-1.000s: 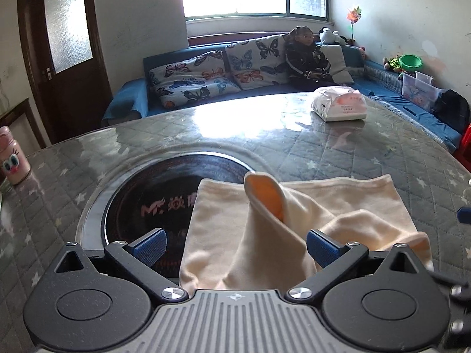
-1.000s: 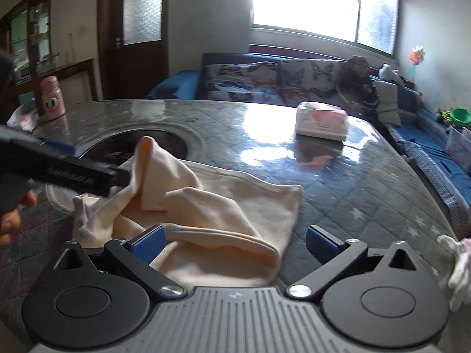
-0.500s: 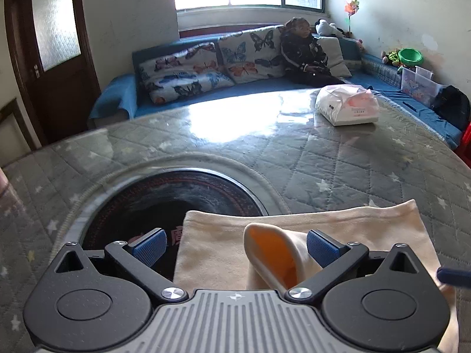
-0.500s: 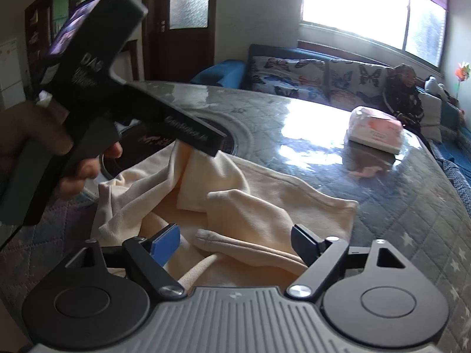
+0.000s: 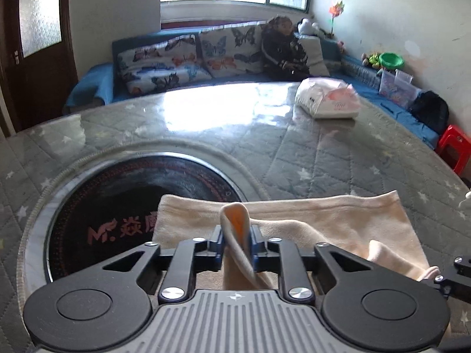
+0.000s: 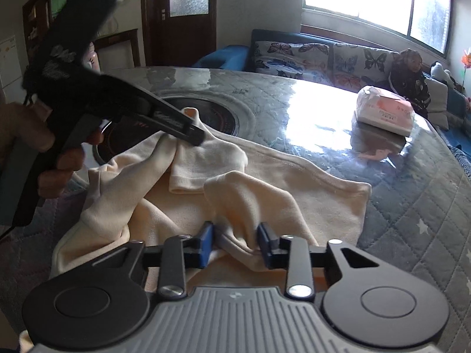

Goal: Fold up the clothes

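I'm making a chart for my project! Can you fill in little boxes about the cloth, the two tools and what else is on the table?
cloth: cream garment, rumpled, lying on the table, partly over the dark round plate
left tool: jaws closing, pinching a raised fold of the cloth
right tool: jaws closing, a bunched fold between them
also on table: white and pink packet, far side, apart from the cloth
folding: not yet done

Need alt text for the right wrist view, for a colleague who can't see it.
The right gripper is closing its fingers on a bunched fold of the cream garment lying on the quilted table. At left, the left gripper pinches another fold; a tissue pack lies beyond.
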Demonstrator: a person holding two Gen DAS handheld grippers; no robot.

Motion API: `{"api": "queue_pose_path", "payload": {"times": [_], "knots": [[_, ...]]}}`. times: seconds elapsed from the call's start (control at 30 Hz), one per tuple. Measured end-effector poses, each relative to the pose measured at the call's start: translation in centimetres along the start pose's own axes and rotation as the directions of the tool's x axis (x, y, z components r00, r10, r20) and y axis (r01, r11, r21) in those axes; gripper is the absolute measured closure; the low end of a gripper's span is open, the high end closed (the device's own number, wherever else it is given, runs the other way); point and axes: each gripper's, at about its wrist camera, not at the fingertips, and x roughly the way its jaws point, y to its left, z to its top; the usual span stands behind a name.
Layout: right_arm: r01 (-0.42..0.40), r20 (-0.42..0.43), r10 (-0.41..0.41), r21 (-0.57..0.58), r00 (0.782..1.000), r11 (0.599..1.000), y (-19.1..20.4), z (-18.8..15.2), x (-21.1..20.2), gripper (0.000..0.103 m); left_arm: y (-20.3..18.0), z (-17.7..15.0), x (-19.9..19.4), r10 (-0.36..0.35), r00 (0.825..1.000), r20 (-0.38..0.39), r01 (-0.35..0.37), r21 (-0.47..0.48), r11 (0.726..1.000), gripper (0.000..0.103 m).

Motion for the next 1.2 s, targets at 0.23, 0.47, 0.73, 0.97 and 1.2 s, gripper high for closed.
{"api": "queue_pose_path", "payload": {"times": [0.23, 0.47, 0.73, 0.97, 1.2], "knots": [[0.051, 0.057, -0.054, 0.050, 0.997, 0.997, -1.2, -0.4, -2.2, 0.086, 1.7, -0.7, -4.4, 0.048, 0.994, 0.095, -0.044, -0.037, 0.998, 0.093], [0.132, 0.114, -0.148, 0.138, 0.982, 0.982, -3.8, -1.2, -5.8, 0.086, 5.6, -2.9, -10.4, 0.139, 0.975, 0.170, -0.120, -0.120, 0.986, 0.094], [0.243, 0.104, -0.278, 0.264, 0.955, 0.934, -7.6, -4.1, -9.6, 0.086, 11.1, -7.6, -16.5, 0.296, 0.942, 0.156, -0.257, -0.232, 0.938, 0.094], [0.324, 0.027, -0.355, 0.350, 0.934, 0.879, -10.7, -7.2, -10.3, 0.086, 13.8, -12.2, -17.9, 0.368, 0.929, 0.035, -0.347, -0.256, 0.902, 0.095], [0.421, -0.054, -0.432, 0.363, 0.900, 0.831, -13.3, -9.3, -10.8, 0.084, 14.2, -14.0, -17.4, 0.382, 0.922, -0.058, -0.385, -0.223, 0.896, 0.079]]}}
